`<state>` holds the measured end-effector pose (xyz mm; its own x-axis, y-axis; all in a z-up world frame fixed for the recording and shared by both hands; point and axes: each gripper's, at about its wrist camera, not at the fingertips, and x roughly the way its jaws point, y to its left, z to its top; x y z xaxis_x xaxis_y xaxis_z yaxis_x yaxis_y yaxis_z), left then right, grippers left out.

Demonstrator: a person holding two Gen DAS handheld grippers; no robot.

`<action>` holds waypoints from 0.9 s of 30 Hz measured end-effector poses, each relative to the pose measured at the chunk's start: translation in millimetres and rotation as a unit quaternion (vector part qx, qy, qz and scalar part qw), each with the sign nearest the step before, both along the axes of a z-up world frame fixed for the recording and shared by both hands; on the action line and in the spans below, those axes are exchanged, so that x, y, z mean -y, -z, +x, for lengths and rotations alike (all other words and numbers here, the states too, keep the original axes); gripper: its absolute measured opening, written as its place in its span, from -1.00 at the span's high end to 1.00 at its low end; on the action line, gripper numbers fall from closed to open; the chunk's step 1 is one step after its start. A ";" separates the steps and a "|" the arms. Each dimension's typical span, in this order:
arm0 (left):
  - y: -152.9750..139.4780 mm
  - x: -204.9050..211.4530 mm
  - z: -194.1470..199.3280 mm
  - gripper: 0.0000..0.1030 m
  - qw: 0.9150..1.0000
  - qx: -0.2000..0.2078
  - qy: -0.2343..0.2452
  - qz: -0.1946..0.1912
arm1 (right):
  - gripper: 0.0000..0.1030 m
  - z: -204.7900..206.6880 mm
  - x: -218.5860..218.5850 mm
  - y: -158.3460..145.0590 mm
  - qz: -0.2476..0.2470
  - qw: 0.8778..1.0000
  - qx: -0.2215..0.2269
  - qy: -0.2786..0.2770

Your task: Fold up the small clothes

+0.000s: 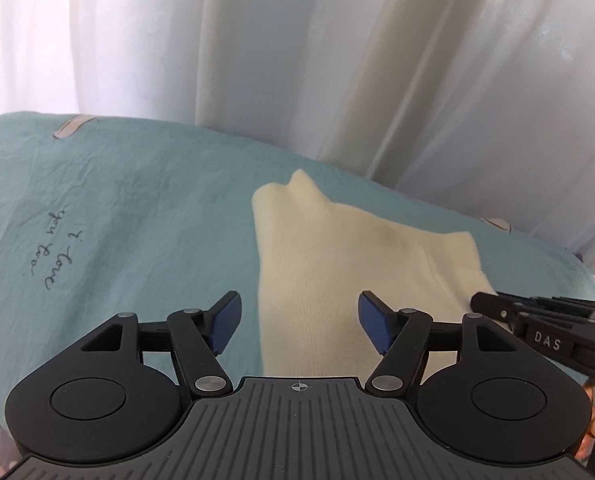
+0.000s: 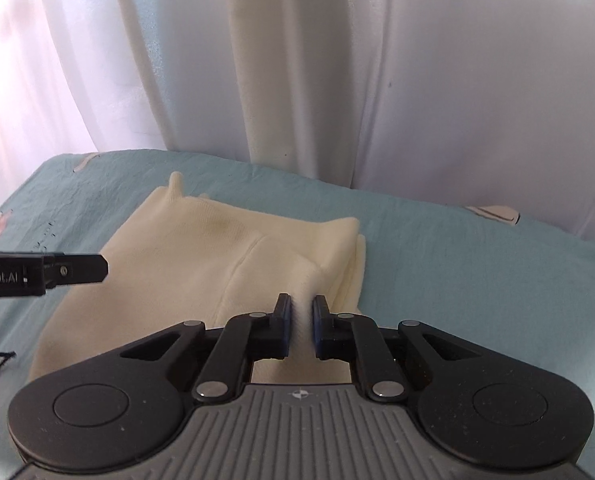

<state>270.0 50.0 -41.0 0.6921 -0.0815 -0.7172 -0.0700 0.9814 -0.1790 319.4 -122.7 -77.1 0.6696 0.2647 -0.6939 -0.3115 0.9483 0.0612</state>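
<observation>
Two grippers: my right gripper (image 2: 301,322) pinches the soft cream cloth (image 2: 201,264). My left gripper (image 1: 299,326) is wide. It's floppy, so I'd grab an edge.

We saw a cream knit garment (image 2: 201,264) lying mostly flat on the teal bedsheet (image 2: 457,280), partly folded so that layered edges stacked along its right side. A small peak of cloth stood up at its far corner, and its near edge rose in a pinched ridge.
</observation>
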 end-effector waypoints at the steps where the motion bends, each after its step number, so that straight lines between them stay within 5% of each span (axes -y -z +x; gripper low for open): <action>1: 0.4 1.5 1.7 -0.39 1.000 0.004 -0.001 0.006 | 0.83 -1.2 -0.6 3.9 -0.030 0.999 0.010 0.007; 4: 4.3 5.2 8.8 -0.43 1.000 0.008 -0.003 0.017 | 0.81 -0.3 3.7 12.8 -0.046 0.999 0.010 0.028; 9: 9.9 1.4 18.7 -0.44 1.000 0.007 -0.003 0.015 | 0.38 1.0 -5.2 -17.5 0.017 0.998 0.029 0.050; 14: 12.3 -7.0 36.0 -0.44 0.998 0.009 -0.064 0.018 | 0.39 37.3 -45.7 -11.0 0.084 0.996 -0.013 0.022; 17: 17.4 -5.1 50.8 -0.44 0.996 0.007 -0.087 0.029 | 0.49 57.8 -63.0 9.6 0.067 0.997 -0.032 0.031; 20: 26.0 3.6 71.6 -0.43 0.996 -0.003 -0.083 0.040 | 0.62 57.2 -65.1 10.0 0.028 0.998 0.013 0.050; 23: 34.7 13.7 92.5 -0.45 0.996 -0.016 -0.070 0.044 | 0.37 60.5 -49.1 19.3 0.036 0.996 0.018 0.080; 27: 38.5 22.7 108.0 -0.60 0.996 -0.010 -0.067 0.063 | 0.34 60.5 -28.3 22.4 0.081 0.991 0.008 0.105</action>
